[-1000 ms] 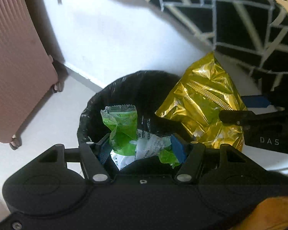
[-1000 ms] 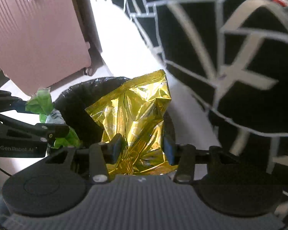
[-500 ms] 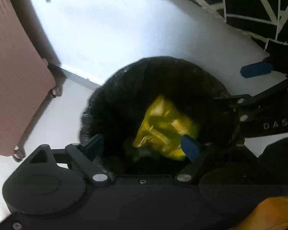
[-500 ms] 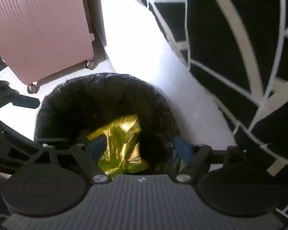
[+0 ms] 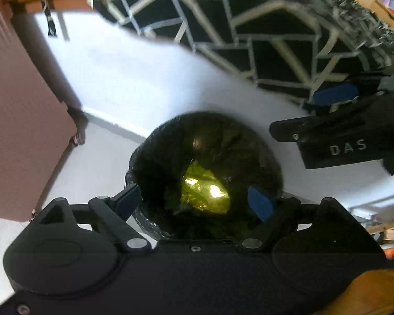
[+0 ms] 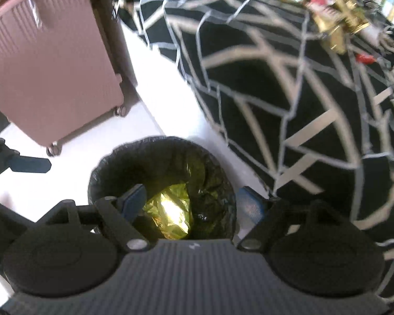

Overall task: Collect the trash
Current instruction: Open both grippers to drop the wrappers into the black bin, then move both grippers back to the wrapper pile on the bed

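Both grippers angled steeply down over bin [image 5: 155,141], jaws spread, empty

Both hand-held grippers [image 5: 194,200] [image 6: 191,200] wide apart, empty.

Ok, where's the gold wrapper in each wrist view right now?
Left wrist: gold wrapper lies low in the centre, deep inside the black-lined bin, seen between the open jaws.
Right wrist: gold wrapper lies low, left of centre, at the bottom of the bin.
Shared landmark: the pink suitcase, upper left in both.
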Tool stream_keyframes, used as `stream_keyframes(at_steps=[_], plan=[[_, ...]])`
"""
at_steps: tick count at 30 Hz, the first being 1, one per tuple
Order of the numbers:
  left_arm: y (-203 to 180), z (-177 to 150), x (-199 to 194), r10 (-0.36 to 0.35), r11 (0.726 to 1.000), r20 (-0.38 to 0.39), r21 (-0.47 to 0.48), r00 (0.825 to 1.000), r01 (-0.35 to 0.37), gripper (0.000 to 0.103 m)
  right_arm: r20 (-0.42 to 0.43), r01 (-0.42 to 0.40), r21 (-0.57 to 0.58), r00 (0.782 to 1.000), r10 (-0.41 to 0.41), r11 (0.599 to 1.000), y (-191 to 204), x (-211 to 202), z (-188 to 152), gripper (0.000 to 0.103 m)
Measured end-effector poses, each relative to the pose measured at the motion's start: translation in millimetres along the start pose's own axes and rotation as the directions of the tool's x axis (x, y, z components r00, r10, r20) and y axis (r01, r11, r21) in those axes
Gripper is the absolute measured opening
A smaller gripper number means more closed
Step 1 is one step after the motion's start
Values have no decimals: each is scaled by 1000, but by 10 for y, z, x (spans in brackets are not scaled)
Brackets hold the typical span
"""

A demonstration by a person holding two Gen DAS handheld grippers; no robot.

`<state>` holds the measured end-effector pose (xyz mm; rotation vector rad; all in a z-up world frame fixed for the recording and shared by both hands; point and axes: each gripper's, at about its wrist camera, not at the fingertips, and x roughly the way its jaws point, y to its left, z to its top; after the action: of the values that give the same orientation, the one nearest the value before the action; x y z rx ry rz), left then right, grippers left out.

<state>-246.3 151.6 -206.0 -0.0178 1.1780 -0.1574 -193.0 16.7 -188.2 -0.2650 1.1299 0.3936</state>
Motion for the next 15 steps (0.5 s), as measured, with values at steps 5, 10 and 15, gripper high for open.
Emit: stream_keyframes(at_steps=[5, 10, 15], plan=[[-105, 205, -330, -10, 1000, 35, 21, 999, 10, 88, 45, 21, 52, 999, -23, 998, -58, -341, 104, 86], [-203, 402, -621, -6, 997, 101, 74, 995, -1, 88, 81, 31, 131, 996, -41, 991, -220, -641, 155, 81], [-334, 742, -880, -41, 994, 153, 110, 987, 24, 87, 152, 84, 227, 981, -120, 970, -419, -1096, 227, 80]])
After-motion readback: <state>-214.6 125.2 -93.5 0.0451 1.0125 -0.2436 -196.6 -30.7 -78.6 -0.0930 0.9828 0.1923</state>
